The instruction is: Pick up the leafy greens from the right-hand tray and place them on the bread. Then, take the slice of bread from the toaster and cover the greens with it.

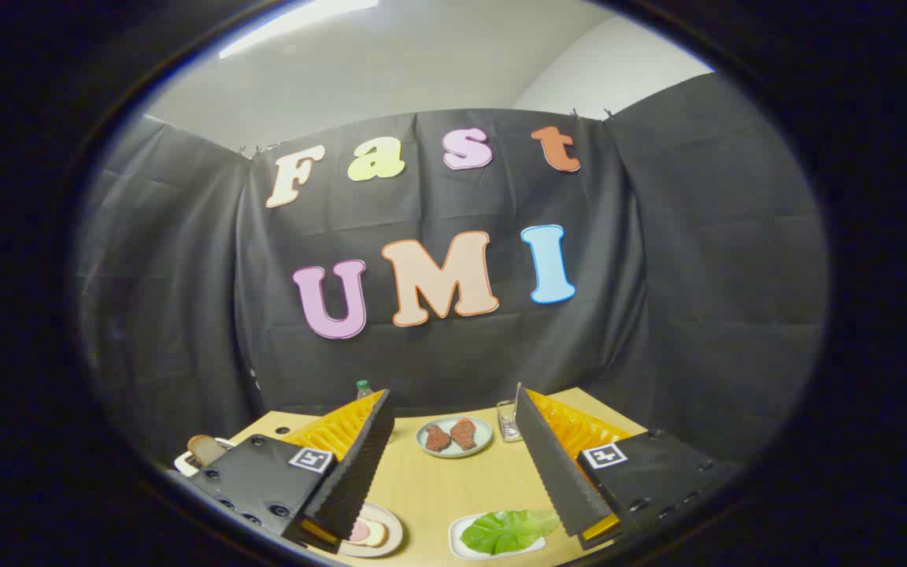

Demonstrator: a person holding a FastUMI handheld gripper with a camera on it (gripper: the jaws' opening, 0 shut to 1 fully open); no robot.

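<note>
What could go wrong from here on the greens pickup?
1. The gripper is open and well above the table, so the leafy greens lie low between the fingers; a flat leaf on a shallow tray could slip out of a pinch.
2. The right finger already overlaps the leaf's edge, so coming down may pin or shove it.
3. The glass and the plate of meat sit just ahead; overshooting could knock them.

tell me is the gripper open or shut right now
Open: the gripper fingers stand wide apart with bare table between them, above the leafy greens.
</note>
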